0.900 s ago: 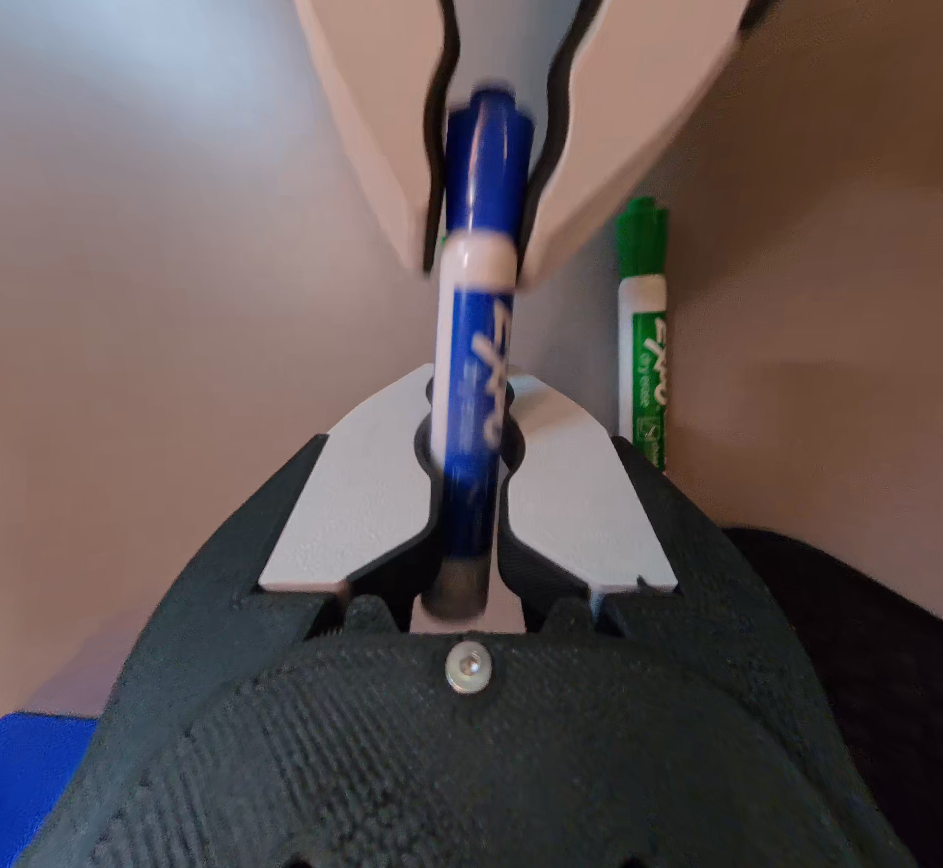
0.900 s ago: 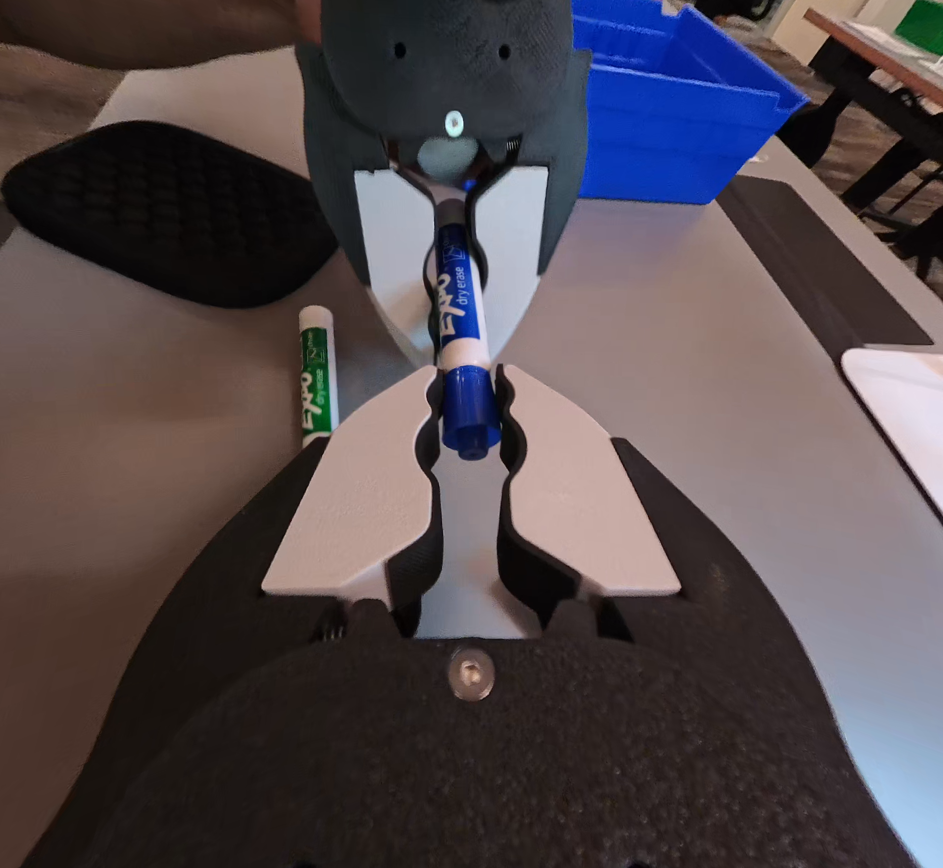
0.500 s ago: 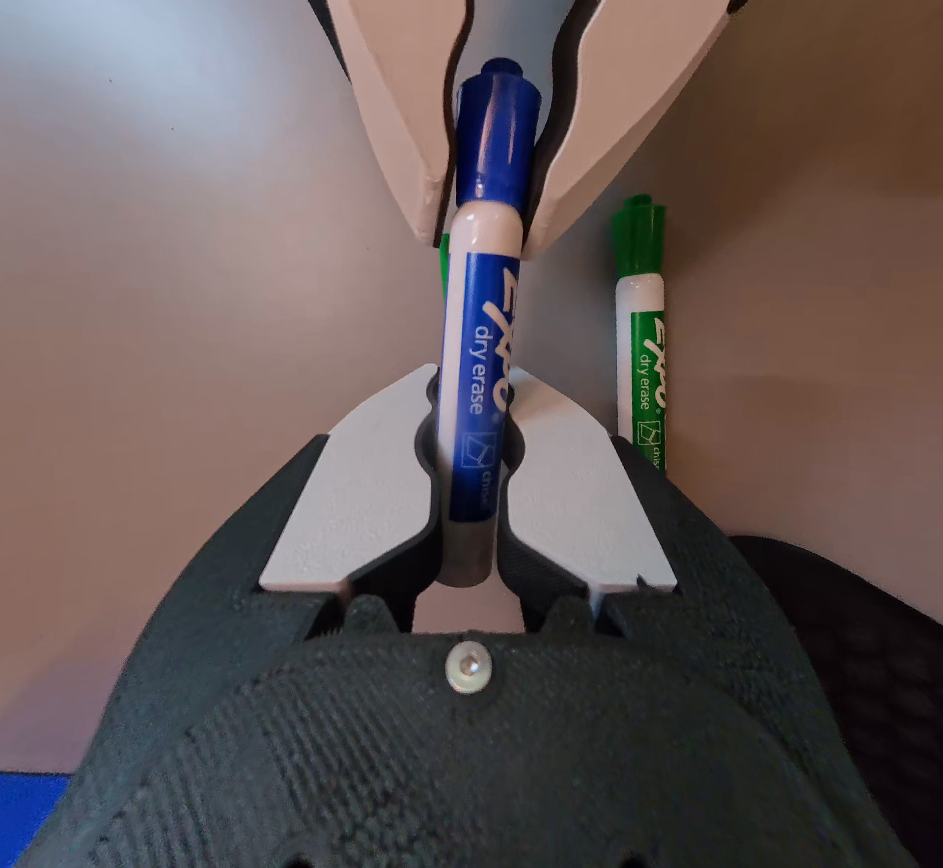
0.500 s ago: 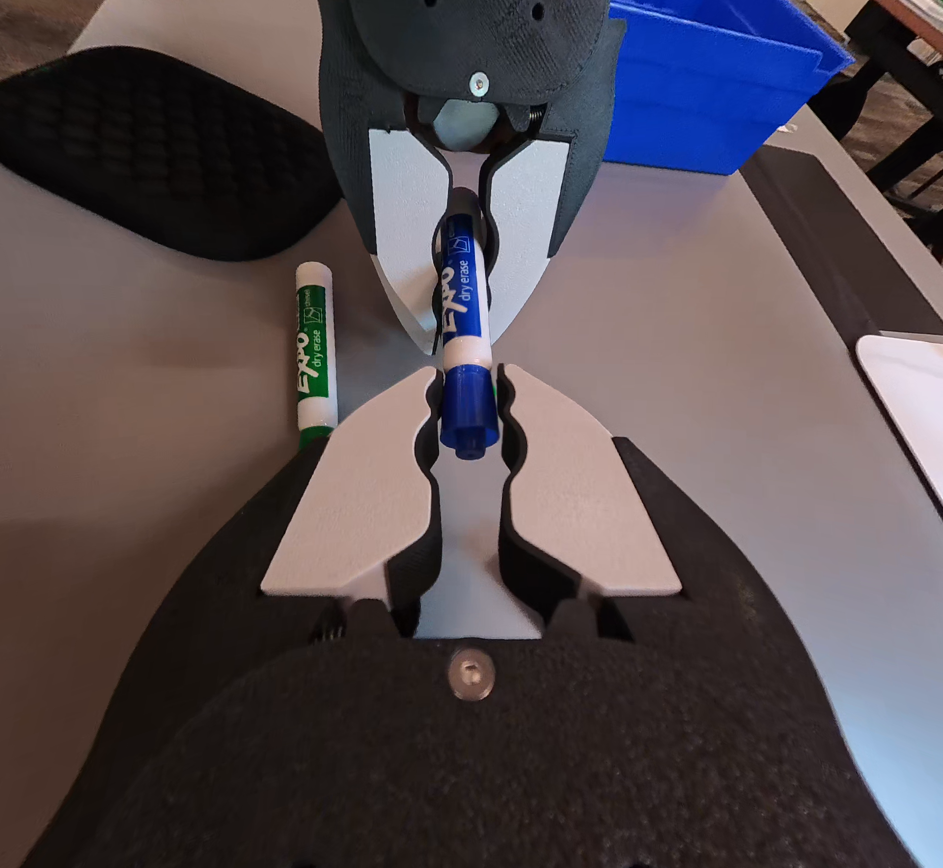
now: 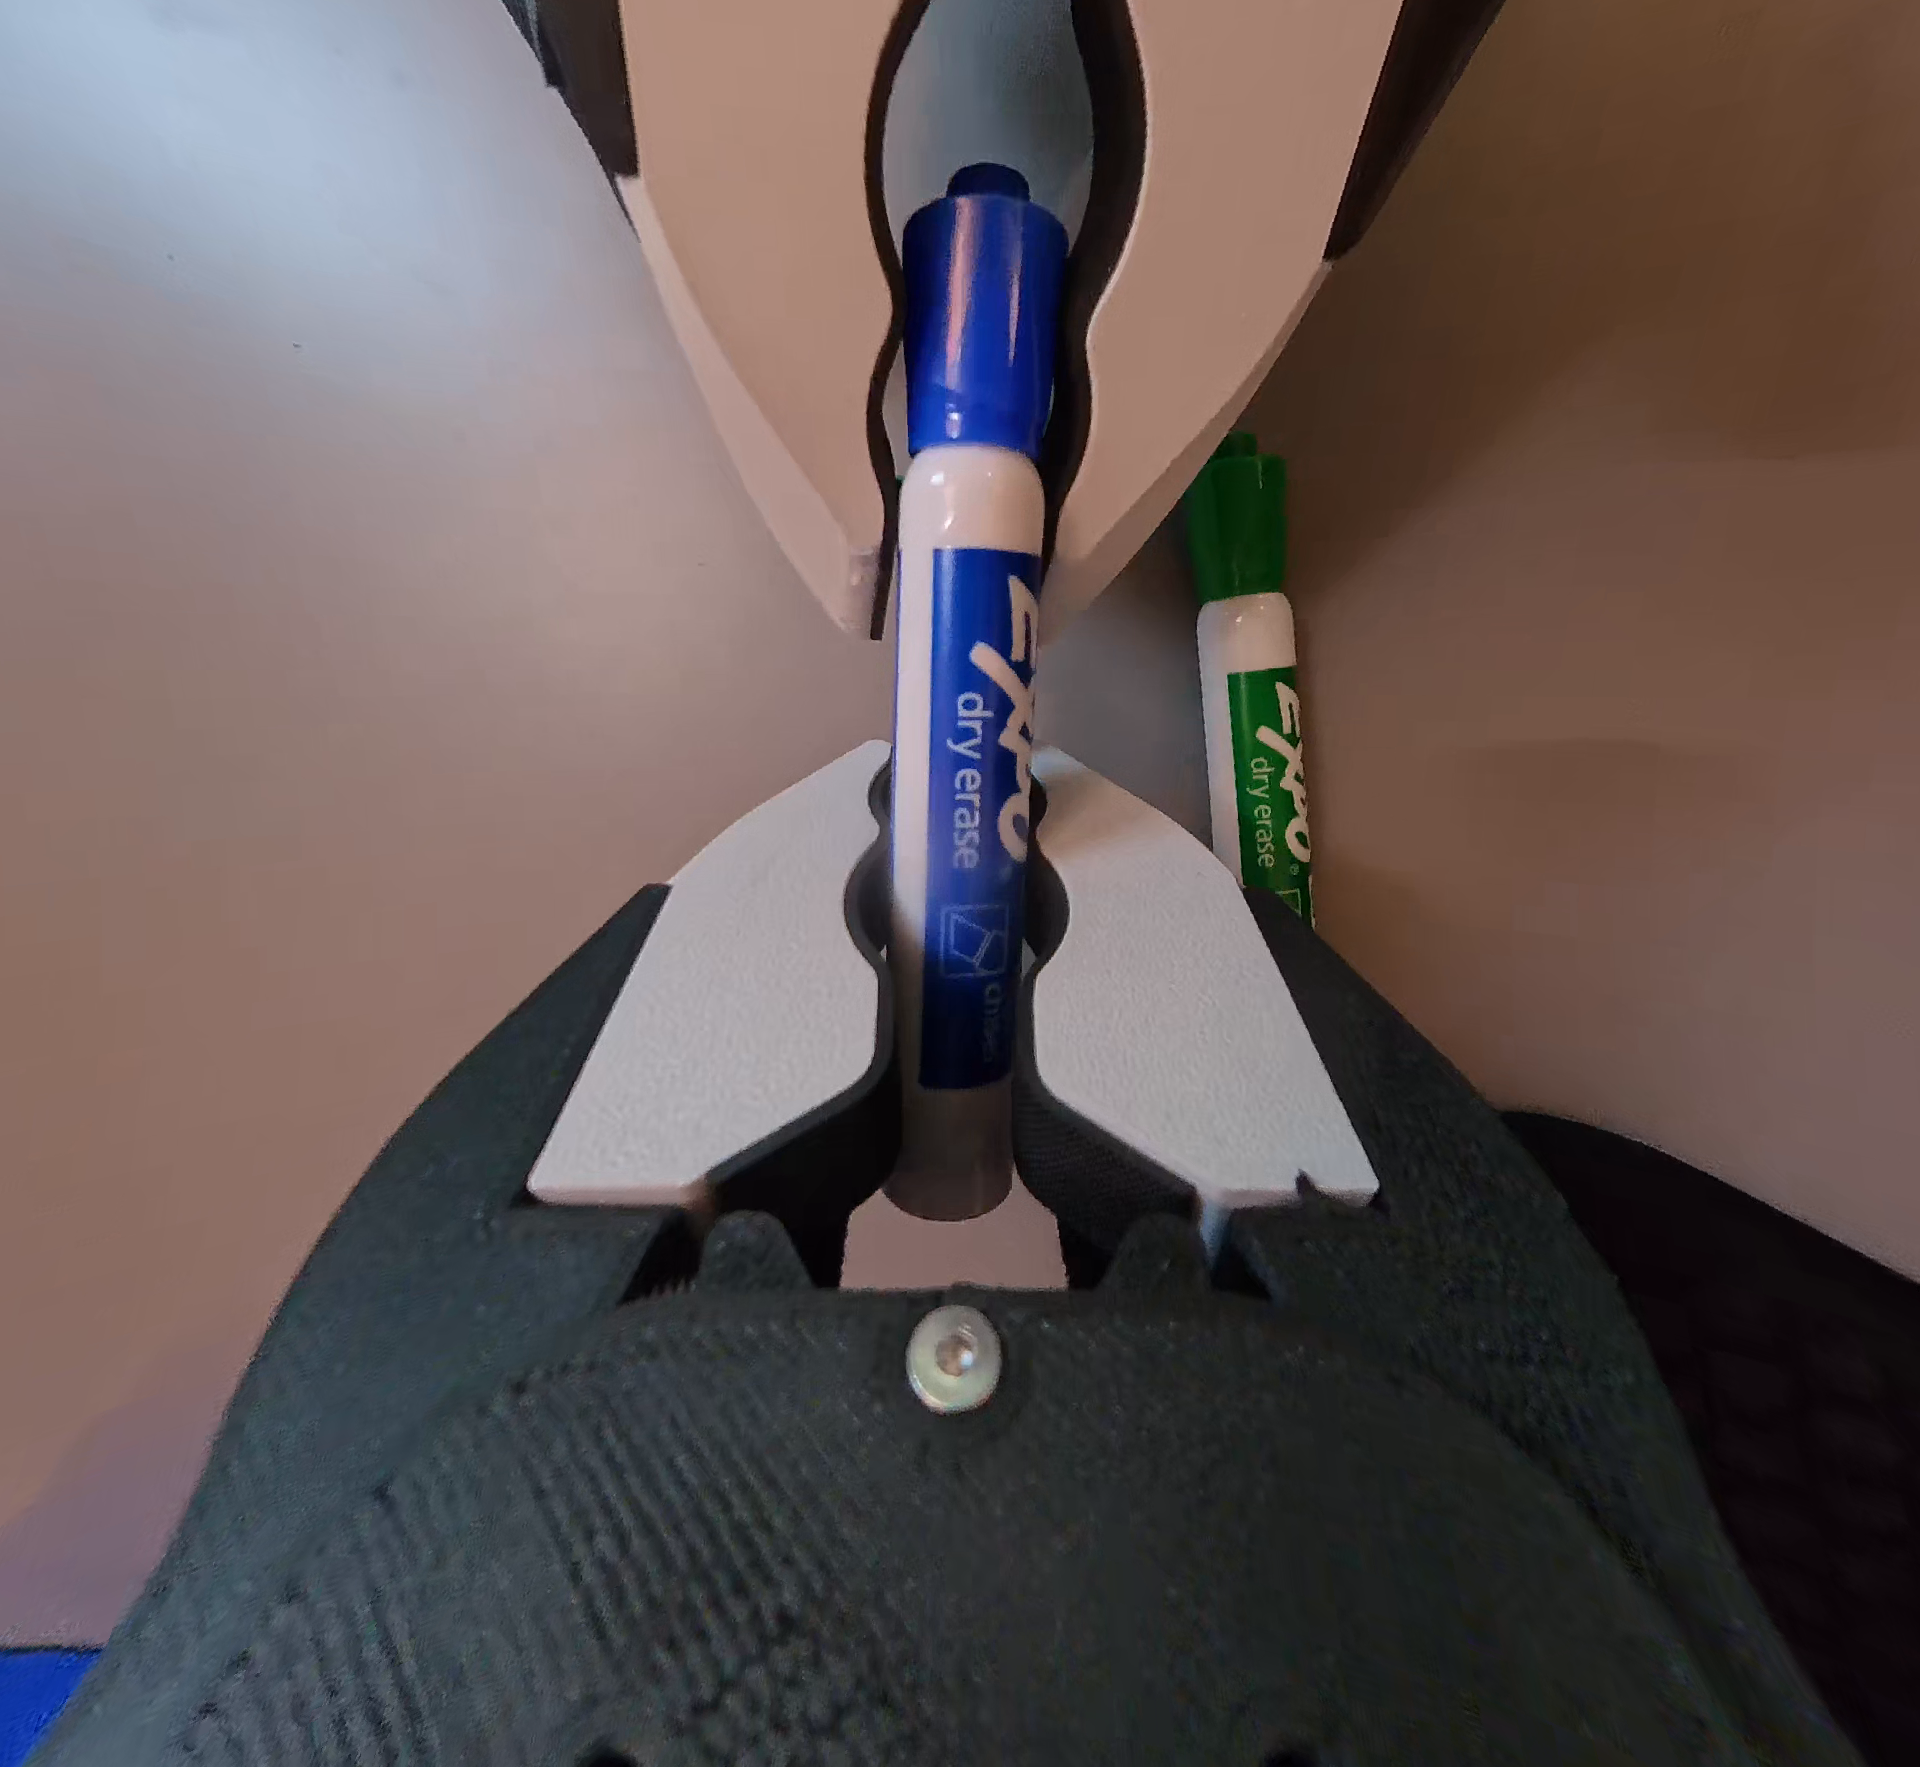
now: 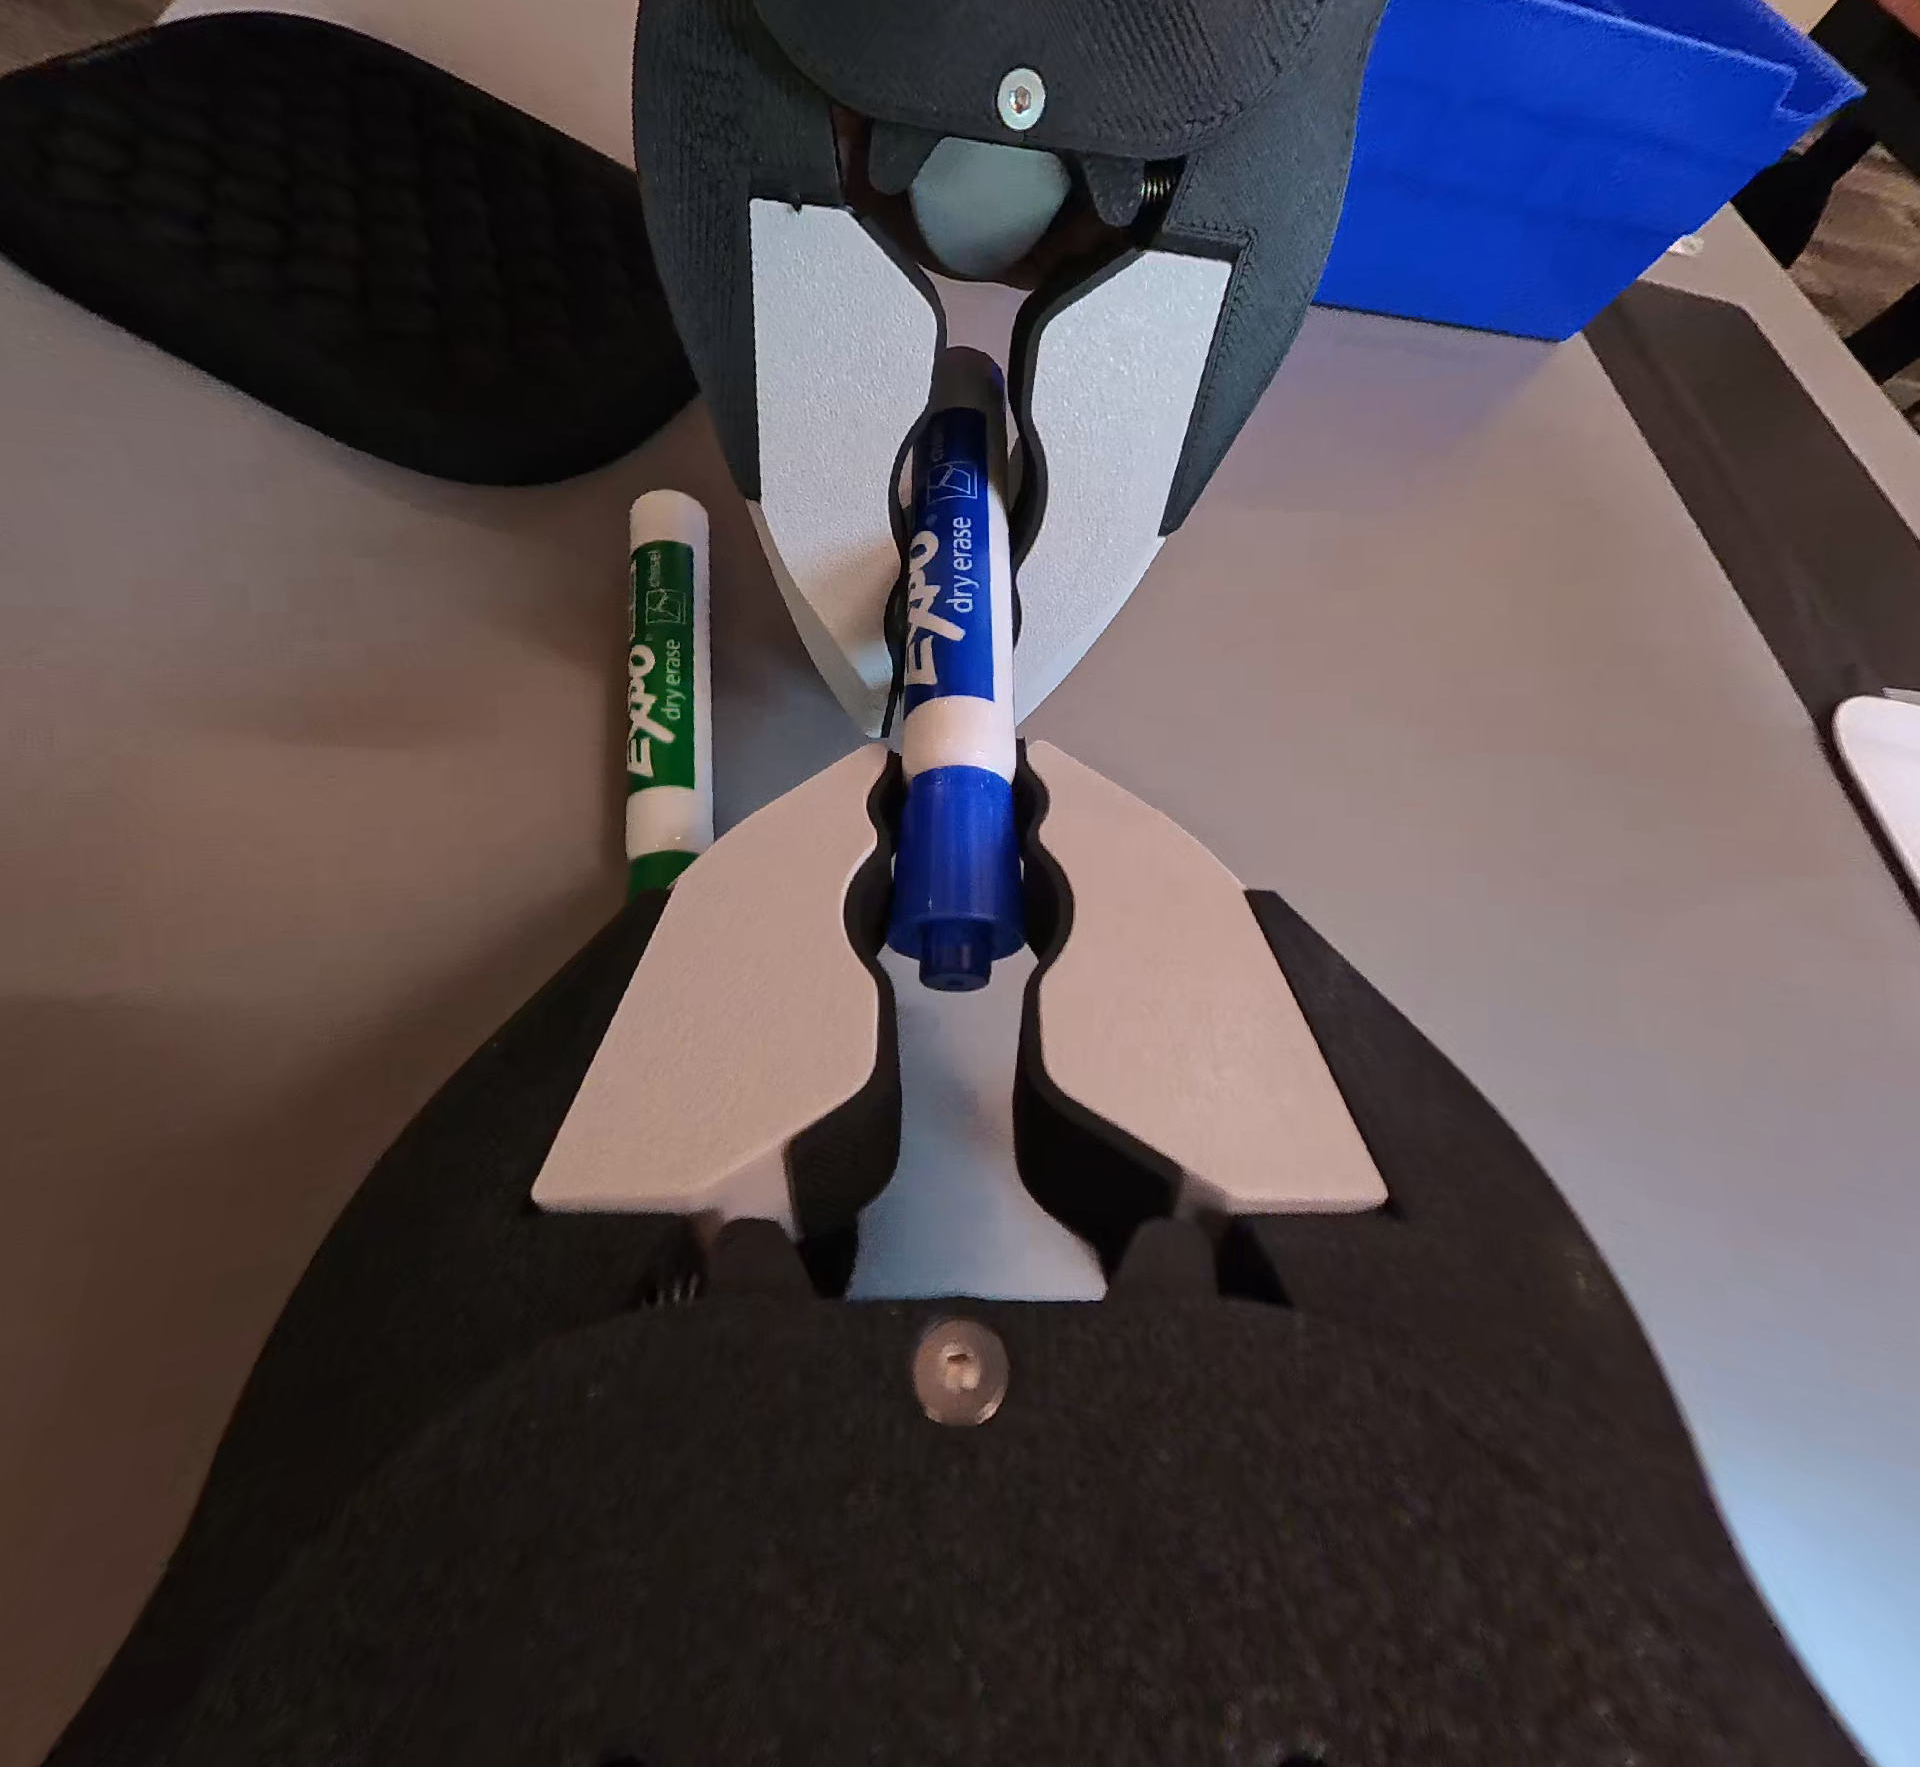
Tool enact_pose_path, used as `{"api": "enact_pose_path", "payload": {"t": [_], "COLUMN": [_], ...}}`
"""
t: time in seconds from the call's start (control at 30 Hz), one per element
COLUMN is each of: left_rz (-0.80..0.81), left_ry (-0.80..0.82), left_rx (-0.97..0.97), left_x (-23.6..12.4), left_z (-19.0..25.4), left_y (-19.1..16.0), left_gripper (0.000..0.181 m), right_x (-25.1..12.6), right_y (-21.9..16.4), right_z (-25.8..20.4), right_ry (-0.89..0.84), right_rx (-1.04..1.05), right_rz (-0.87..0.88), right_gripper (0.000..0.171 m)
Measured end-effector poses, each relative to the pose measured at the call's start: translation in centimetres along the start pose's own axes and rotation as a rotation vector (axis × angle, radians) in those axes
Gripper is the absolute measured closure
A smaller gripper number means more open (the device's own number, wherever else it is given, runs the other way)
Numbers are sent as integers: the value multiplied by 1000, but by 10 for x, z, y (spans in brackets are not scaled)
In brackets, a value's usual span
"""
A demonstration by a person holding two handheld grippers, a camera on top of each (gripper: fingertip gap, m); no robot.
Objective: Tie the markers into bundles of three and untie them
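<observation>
Closer now, right gripper [image 6: 956,844] fingers clasp the labelled blue marker's [image 5: 961,782] cap; left gripper [image 5: 961,844] grips its barrel.

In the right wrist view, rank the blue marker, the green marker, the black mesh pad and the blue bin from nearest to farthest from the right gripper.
1. Blue marker: cap between the right gripper fingers.
2. Green marker: on the table, just left.
3. Black mesh pad: far left.
4. Blue bin: far right, at the back.
</observation>
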State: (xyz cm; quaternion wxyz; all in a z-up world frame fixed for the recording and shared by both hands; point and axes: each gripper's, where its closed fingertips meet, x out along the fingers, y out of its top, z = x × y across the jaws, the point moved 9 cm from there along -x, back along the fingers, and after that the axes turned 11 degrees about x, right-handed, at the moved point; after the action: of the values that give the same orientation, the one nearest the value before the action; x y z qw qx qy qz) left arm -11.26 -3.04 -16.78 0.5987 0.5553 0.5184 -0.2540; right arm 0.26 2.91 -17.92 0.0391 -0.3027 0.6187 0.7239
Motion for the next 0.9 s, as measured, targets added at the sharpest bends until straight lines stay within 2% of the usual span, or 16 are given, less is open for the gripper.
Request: {"api": "enact_pose_path", "payload": {"t": [0.4, 0.63, 0.73, 0.9], "left_rz": [41, 113, 107, 68], "left_ry": [-32, -141, -147, -130], "left_rx": [-33, -55, -53, -31], "left_x": [7, 12, 14, 12], "left_z": [-1, 3, 2, 2], "left_y": [-8, -11, -11, -11], "left_gripper": [159, 138, 135, 134], "right_x": [-13, -18, -12, -7], "right_y": [-9, -5, -13, -23], "right_z": [1, -8, -12, -11], "right_ry": [-15, -57, -55, -17], "right_rx": [-47, -223, -282, -236], "right_rz": [3, 69, 6, -129], "right_gripper": [152, 152, 152, 151]}}
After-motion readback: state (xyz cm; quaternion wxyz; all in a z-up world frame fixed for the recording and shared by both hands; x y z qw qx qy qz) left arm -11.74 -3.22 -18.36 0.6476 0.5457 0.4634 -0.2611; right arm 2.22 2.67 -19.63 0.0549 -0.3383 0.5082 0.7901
